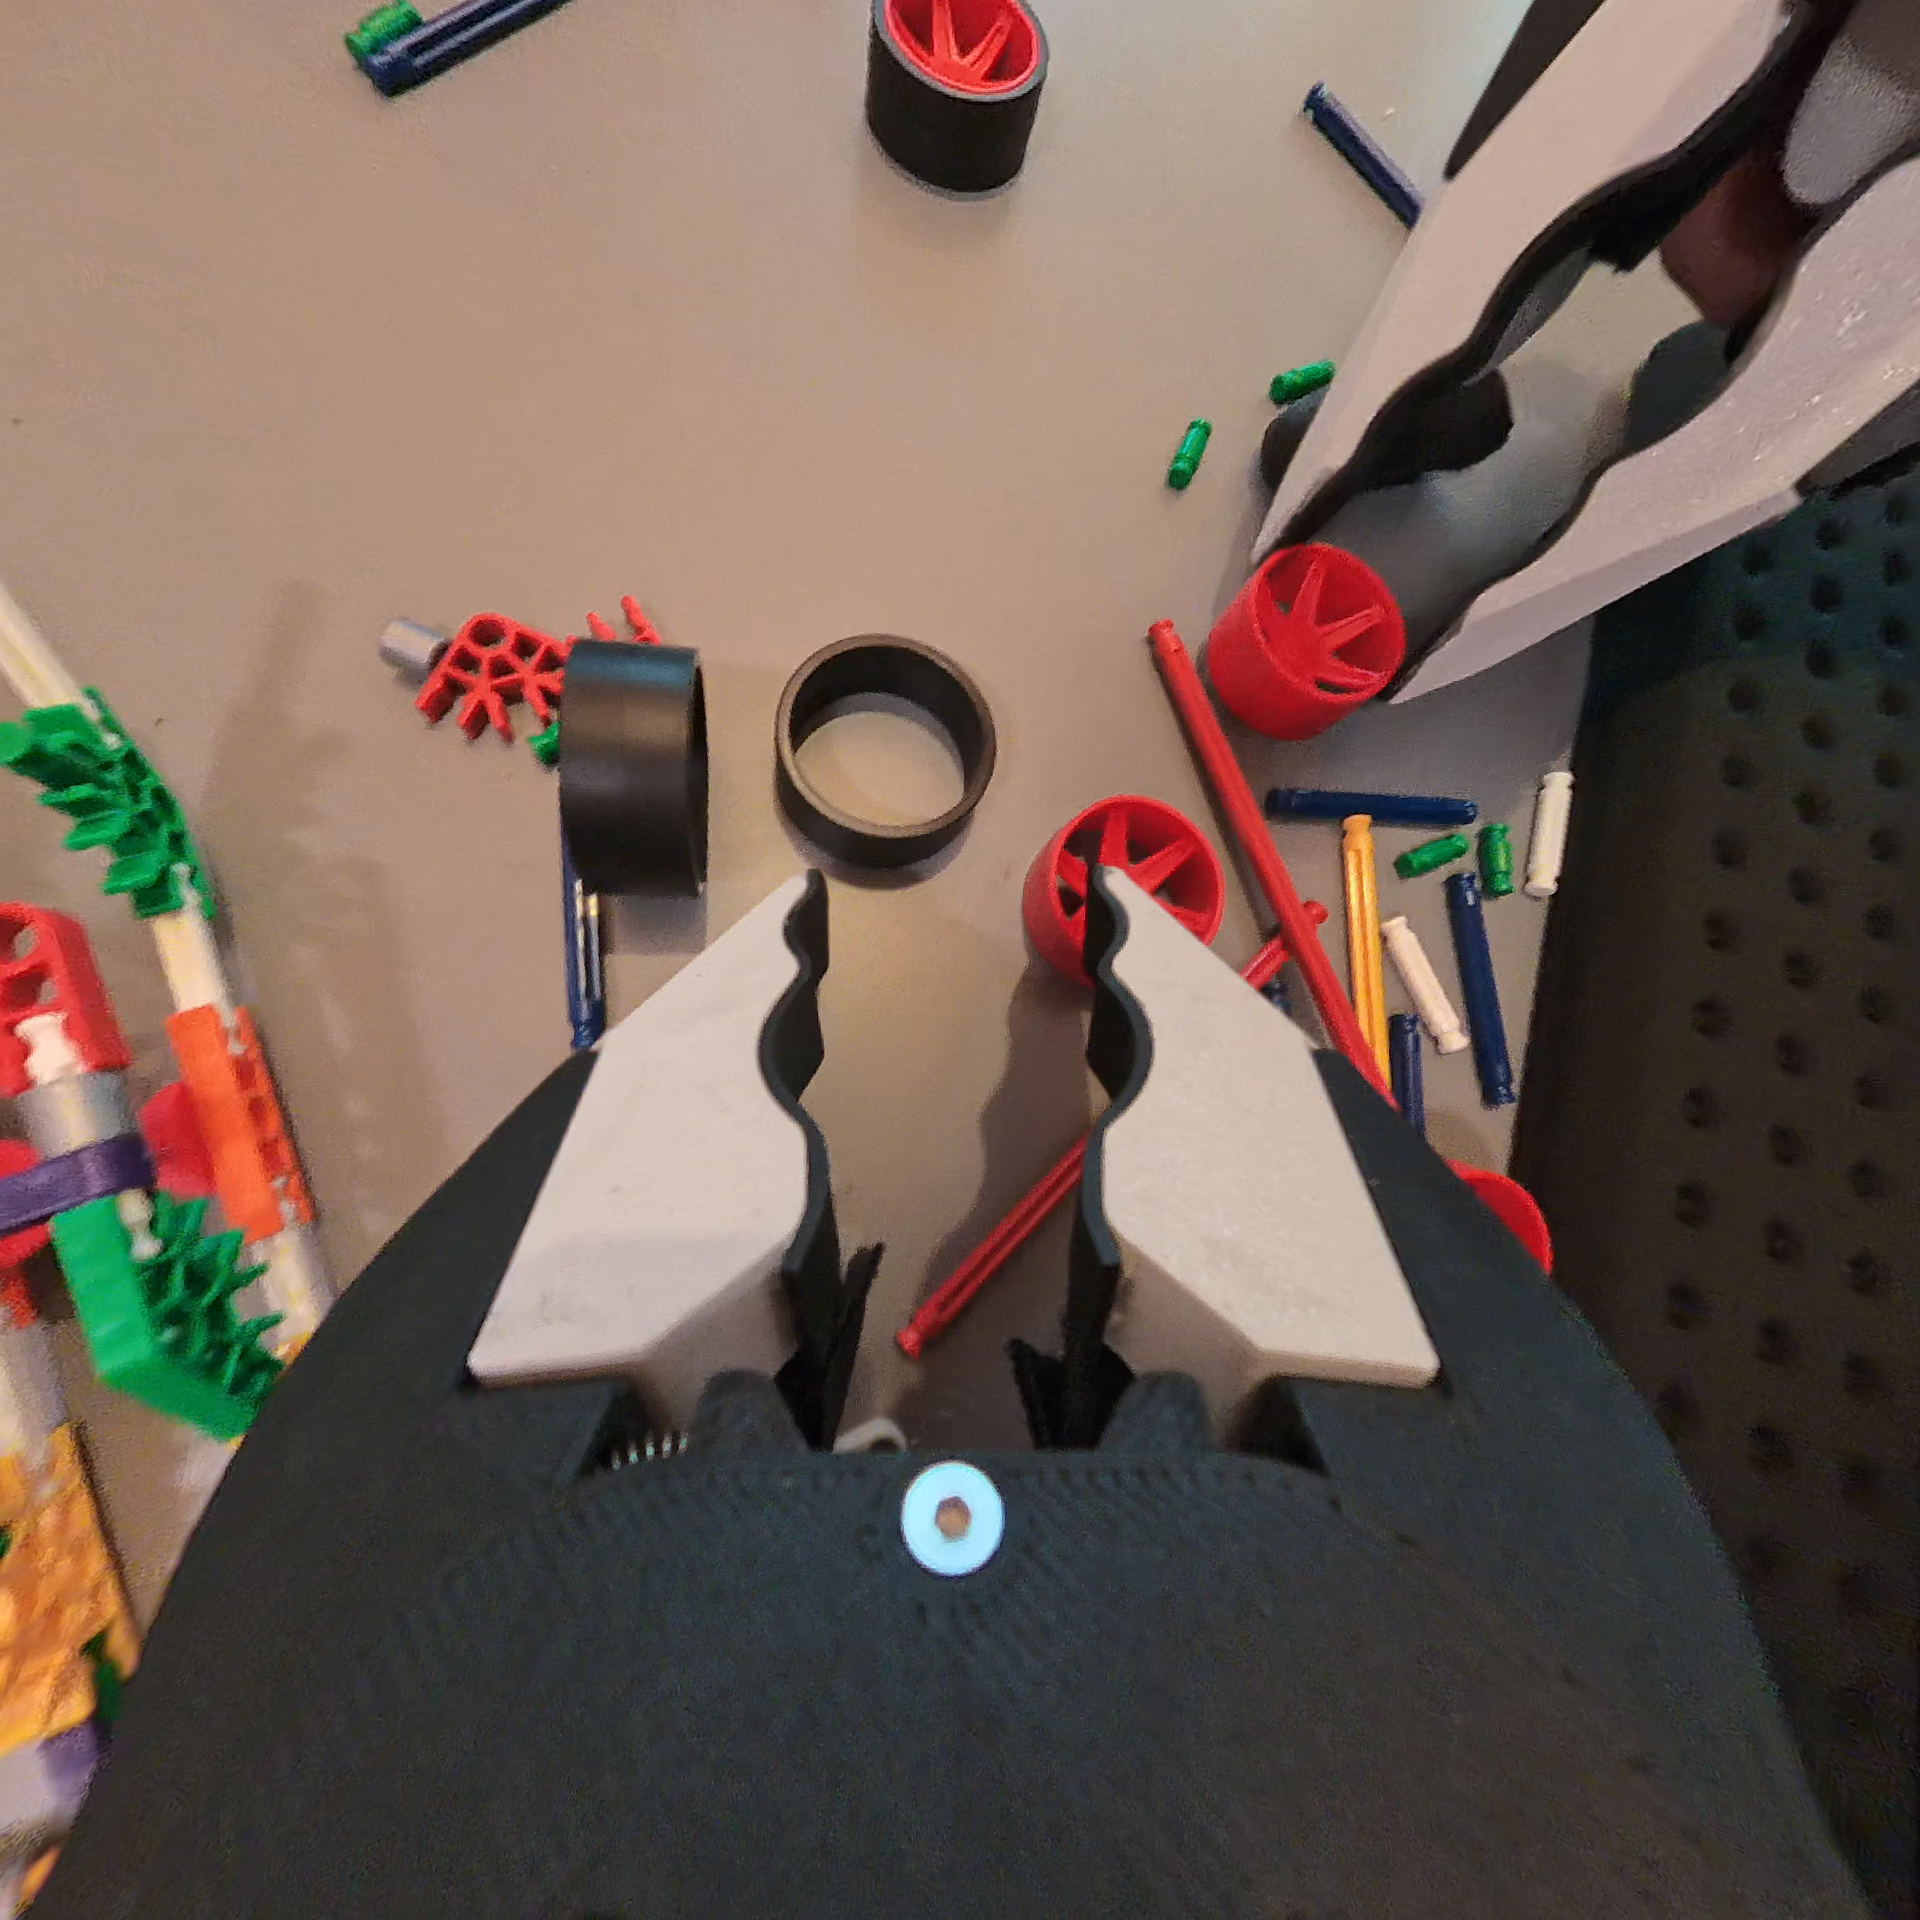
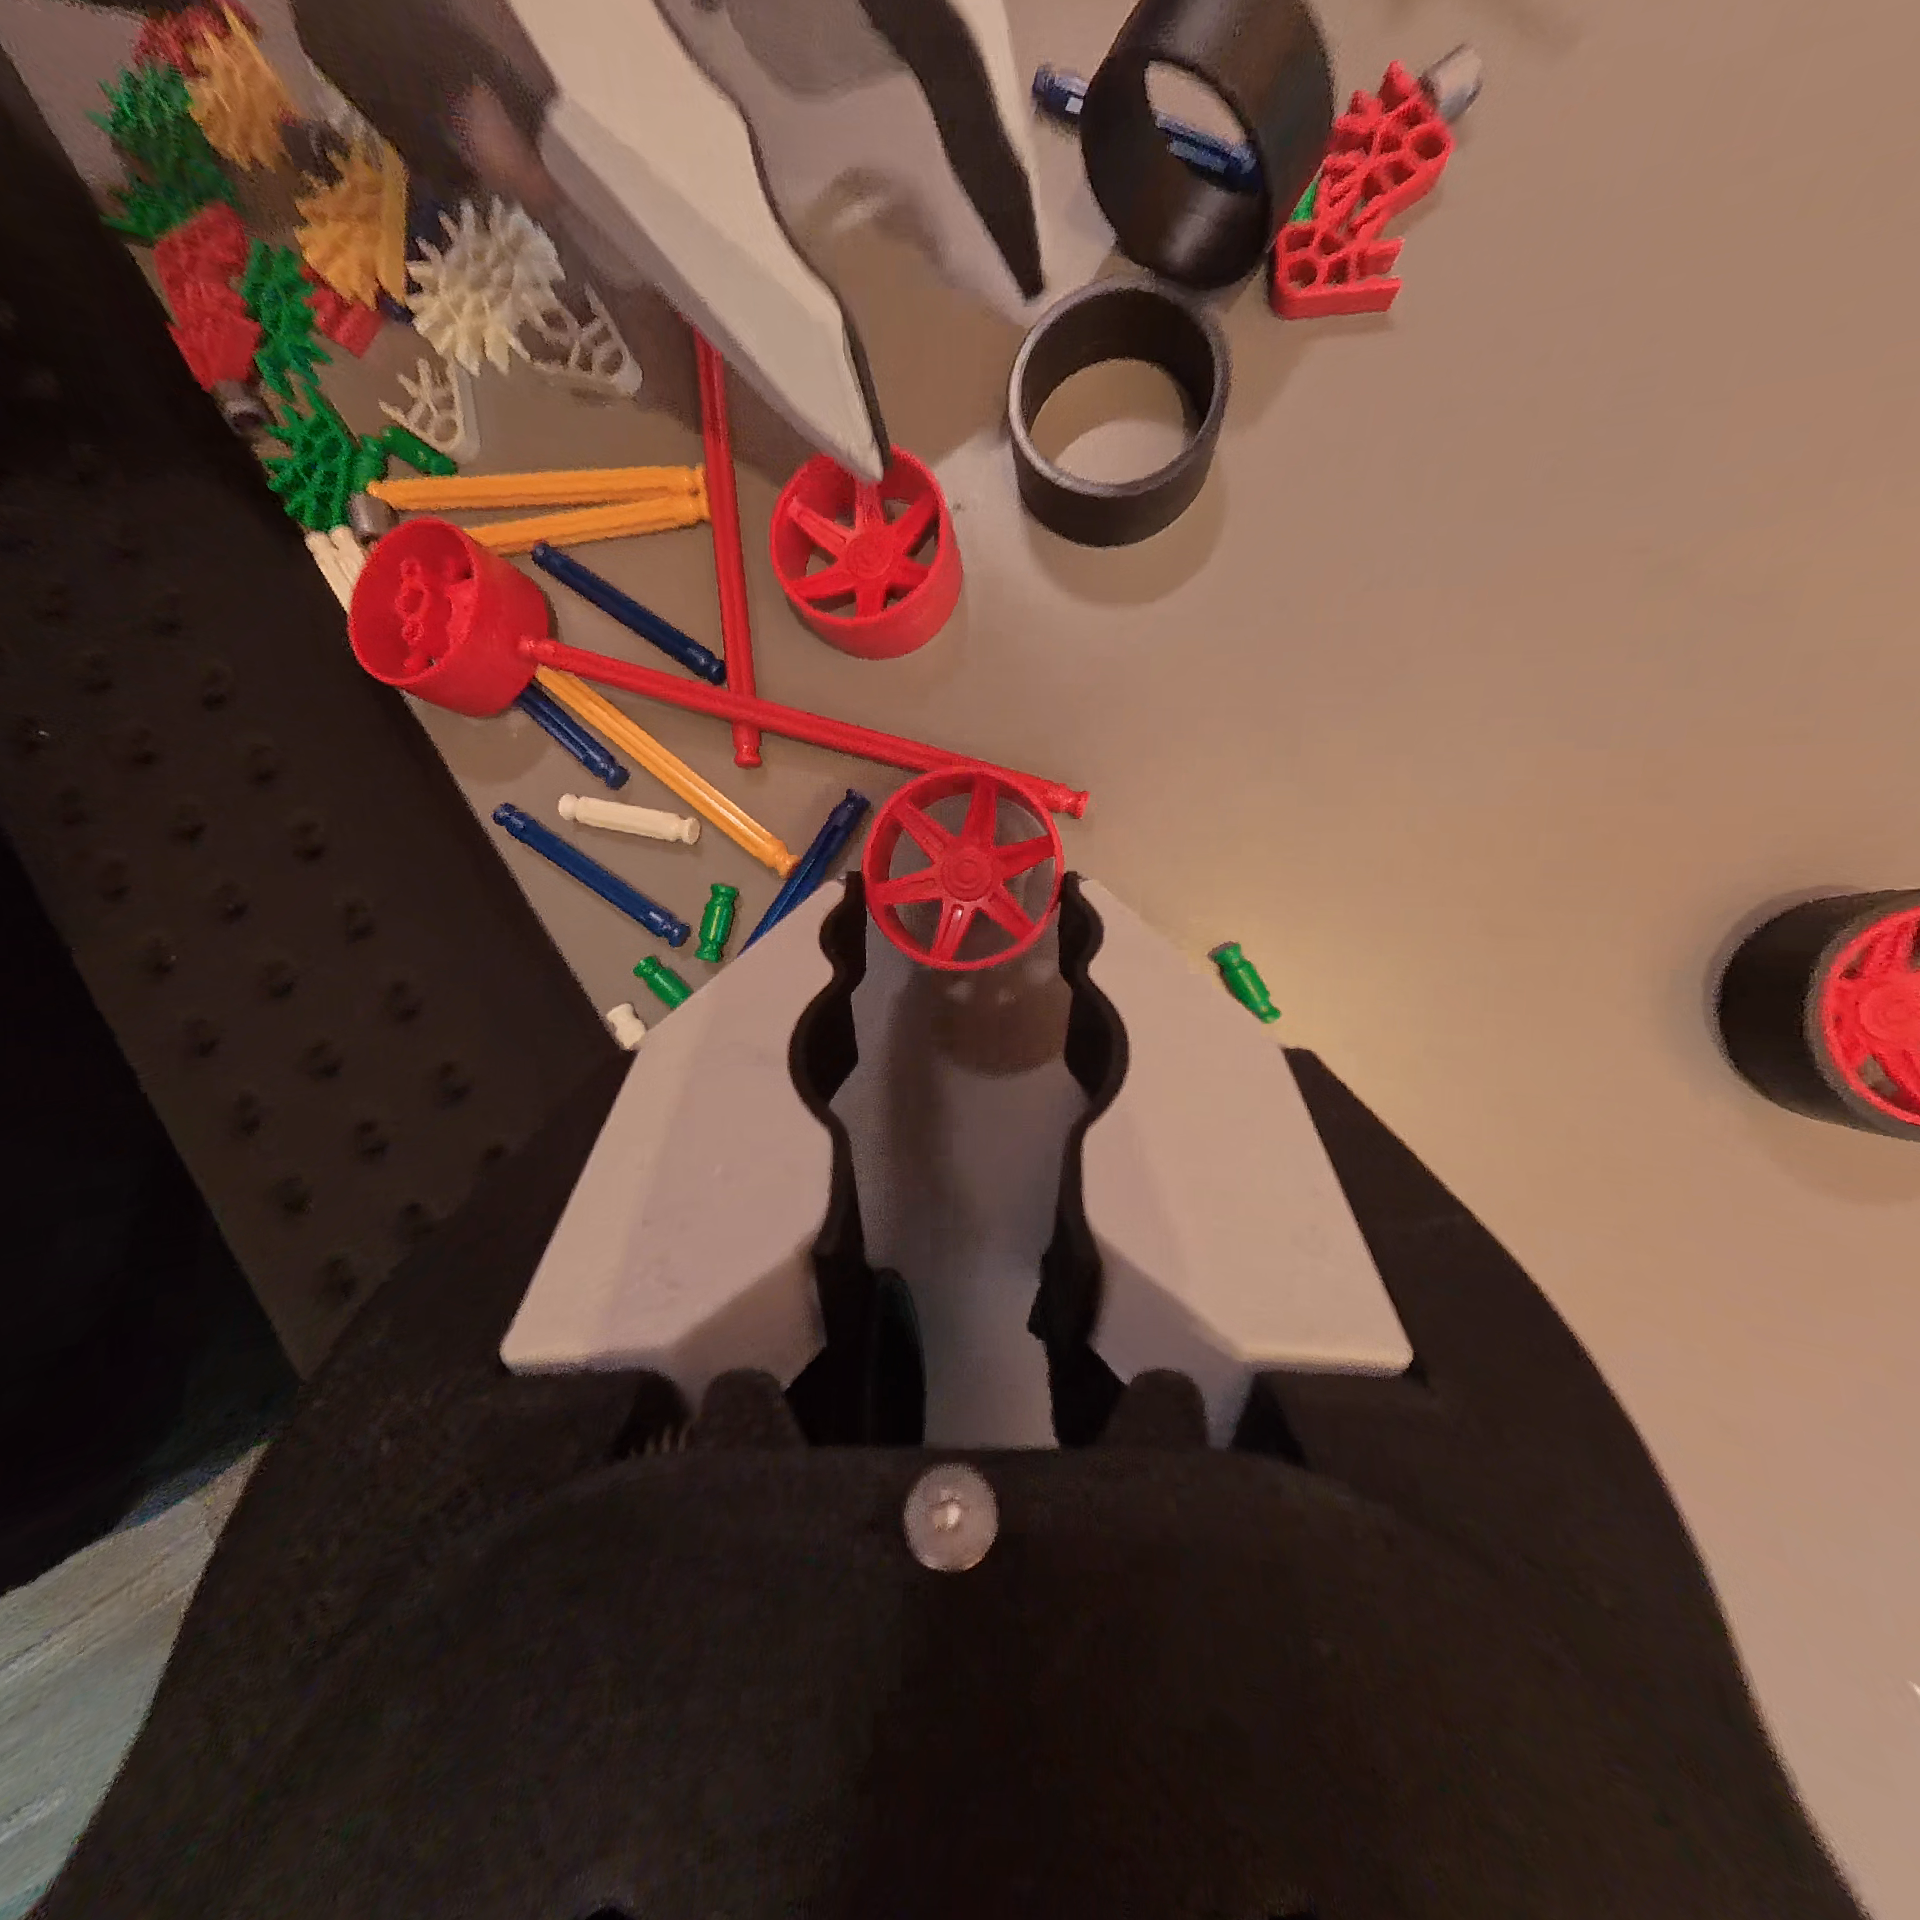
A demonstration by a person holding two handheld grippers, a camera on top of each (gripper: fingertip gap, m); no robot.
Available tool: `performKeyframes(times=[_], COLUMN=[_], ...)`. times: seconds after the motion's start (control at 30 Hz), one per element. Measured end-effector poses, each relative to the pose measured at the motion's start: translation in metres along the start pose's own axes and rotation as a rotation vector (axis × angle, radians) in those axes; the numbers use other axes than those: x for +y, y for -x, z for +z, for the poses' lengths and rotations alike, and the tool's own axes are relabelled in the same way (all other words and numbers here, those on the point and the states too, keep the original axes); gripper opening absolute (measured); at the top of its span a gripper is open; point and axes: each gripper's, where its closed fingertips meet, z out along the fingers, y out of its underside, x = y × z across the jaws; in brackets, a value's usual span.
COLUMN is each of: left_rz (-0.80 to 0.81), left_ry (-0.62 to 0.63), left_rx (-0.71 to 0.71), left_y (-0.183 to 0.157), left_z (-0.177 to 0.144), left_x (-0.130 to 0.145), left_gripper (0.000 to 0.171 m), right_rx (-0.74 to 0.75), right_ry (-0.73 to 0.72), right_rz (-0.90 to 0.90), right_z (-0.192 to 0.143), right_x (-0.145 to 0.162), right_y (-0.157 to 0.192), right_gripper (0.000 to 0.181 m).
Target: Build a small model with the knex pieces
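Two grippers over grey table (image 1: 416,343), bare room beyond the black ring (image 1: 885,750).
Right gripper (image 2: 961,894) clenches red spoked wheel (image 2: 964,868); left gripper (image 1: 956,914) spread, empty.

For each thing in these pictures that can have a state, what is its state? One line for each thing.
left gripper: open, empty, above the table.
right gripper: shut on the red wheel hub.
flat black tyre ring: empty, lying flat.
second black tyre ring: empty, standing on its edge.
assembled wheel: red hub fitted inside black tyre.
red hub by the left gripper: bare, no tyre.
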Motion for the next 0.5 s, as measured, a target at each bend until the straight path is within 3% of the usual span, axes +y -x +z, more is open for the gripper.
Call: performKeyframes(times=[0.13,0.3,0.5], left_rz=[-0.022,-0.024,-0.065], left_ry=[0.003,-0.025,-0.109], left_rx=[0.05,0.087,0.072], left_y=[-0.006,-0.016,-0.008], left_z=[0.013,0.023,0.013], left_x=[-0.005,-0.016,-0.026], left_gripper=[0.052,0.055,0.027], right_rx=[0.012,0.047,0.087], right_ry=[-0.092,-0.14,-0.135], right_rz=[-0.017,-0.08,-0.17], right_z=[-0.015,0.0,0.017], right_x=[-0.028,-0.06,-0.073], right_y=[-0.011,-0.032,-0.041], right_gripper=[0.034,0.034,0.034])
